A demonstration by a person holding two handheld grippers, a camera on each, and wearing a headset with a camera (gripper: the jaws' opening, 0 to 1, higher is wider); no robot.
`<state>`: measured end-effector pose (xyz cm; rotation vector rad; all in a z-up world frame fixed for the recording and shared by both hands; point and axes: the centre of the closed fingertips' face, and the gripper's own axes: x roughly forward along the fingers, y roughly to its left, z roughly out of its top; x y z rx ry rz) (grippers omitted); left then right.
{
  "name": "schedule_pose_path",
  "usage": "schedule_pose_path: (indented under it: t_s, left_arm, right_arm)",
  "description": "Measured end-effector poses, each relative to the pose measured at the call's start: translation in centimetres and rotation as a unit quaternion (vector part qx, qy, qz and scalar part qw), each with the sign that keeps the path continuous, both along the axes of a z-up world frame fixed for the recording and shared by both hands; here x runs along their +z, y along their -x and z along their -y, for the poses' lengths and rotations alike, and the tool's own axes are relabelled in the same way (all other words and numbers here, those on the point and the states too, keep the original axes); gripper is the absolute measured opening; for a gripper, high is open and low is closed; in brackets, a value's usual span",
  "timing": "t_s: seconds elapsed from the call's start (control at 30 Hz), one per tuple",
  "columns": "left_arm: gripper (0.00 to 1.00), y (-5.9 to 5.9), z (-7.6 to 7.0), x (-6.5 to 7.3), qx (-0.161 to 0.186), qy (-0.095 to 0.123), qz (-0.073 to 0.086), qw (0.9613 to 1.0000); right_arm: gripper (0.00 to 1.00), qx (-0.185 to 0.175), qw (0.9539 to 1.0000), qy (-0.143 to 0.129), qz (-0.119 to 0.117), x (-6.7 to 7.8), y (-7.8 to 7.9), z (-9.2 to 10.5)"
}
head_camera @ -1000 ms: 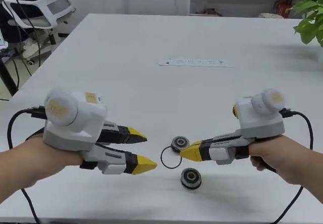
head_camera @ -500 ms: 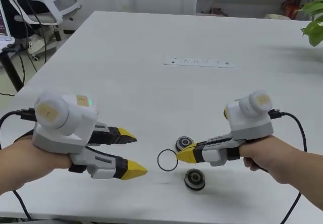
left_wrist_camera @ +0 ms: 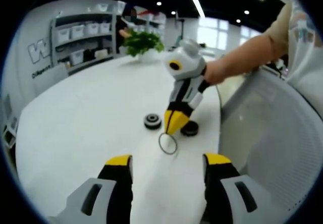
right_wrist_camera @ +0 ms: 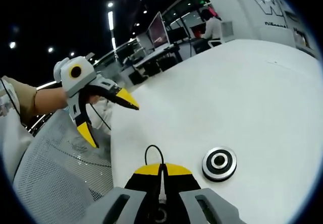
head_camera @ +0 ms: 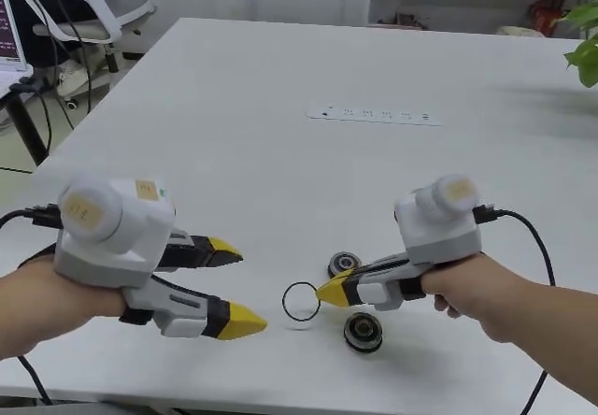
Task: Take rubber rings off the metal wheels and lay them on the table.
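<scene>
step in hand, by the look of it: laying a freed rubber ring (head_camera: 301,302) down on the counter (head_camera: 280,135). pinched by its edge in the right gripper (head_camera: 327,292), fingers closed tight on it, loop out ahead of the tips and low at the counter; touching or just above, hard to tell. just beside the far metal wheel (head_camera: 344,264), with the near metal wheel (head_camera: 363,332) close by. left gripper (head_camera: 238,286) idle, fingers spread wide, holding nothing. next, likely: part the right fingers to let the ring lie flat, then steady the near wheel, seemingly dark-rimmed, and peel its ring.
</scene>
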<state>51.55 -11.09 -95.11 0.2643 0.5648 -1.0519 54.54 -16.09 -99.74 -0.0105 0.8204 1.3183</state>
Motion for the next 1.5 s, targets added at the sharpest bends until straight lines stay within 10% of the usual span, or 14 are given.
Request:
schedule_pose_path:
  t_s: [0.63,1.5]
  left_arm:
    - [0.62,0.4,-0.5,-0.3,0.003,-0.007,-0.004,1.0]
    - [0.72,0.4,2.6,0.6,-0.028,0.0,-0.002,0.9996]
  right_arm:
    - [0.12,0.002,0.9991,0.028,0.032,-0.8,-0.4,-0.4]
    - [0.26,-0.027,0.9971,-0.019,0.068,3.6,-0.2,3.1]
